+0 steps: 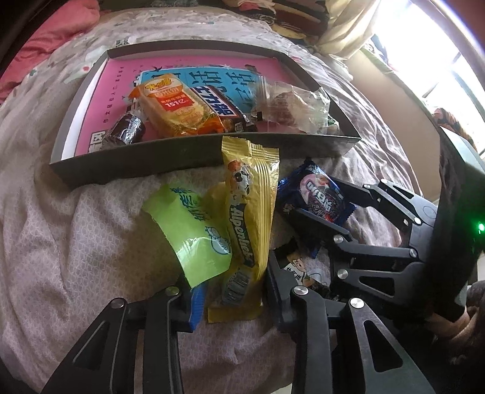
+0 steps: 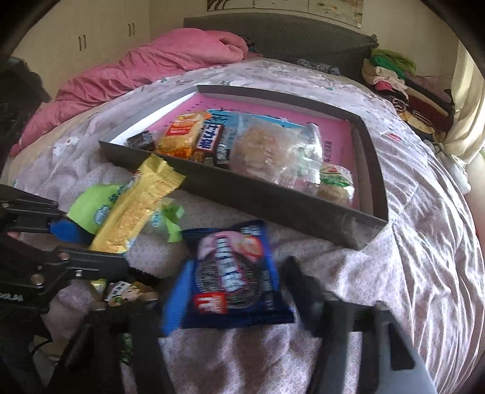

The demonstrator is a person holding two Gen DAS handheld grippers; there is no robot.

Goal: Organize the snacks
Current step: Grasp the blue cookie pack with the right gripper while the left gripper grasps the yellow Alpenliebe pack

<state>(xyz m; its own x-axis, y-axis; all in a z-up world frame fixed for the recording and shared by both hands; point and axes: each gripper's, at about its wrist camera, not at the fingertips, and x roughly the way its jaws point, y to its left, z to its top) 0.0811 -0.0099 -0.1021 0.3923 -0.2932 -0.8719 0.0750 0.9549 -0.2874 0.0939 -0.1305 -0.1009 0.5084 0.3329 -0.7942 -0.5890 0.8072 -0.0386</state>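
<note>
A yellow Alpenliebe packet (image 1: 251, 212) lies lengthwise between the fingers of my left gripper (image 1: 233, 303), which is shut on its near end. A green packet (image 1: 194, 236) lies beside and partly under it. In the right wrist view the yellow Alpenliebe packet (image 2: 136, 209) sticks out of my left gripper (image 2: 91, 245). My right gripper (image 2: 233, 297), blurred, is shut on a blue cookie packet (image 2: 233, 272); the left wrist view shows the blue cookie packet (image 1: 318, 197) pinched in that right gripper (image 1: 327, 209). Just beyond stands a dark shallow box (image 1: 136, 157) with a pink floor, holding several snacks.
A small cartoon-printed packet (image 1: 298, 269) lies on the bedspread (image 2: 409, 272) between the two grippers. A pink duvet (image 2: 151, 66) is heaped at the far left. Folded clothes (image 2: 403, 88) are stacked at the far right, by a curtain (image 1: 342, 27).
</note>
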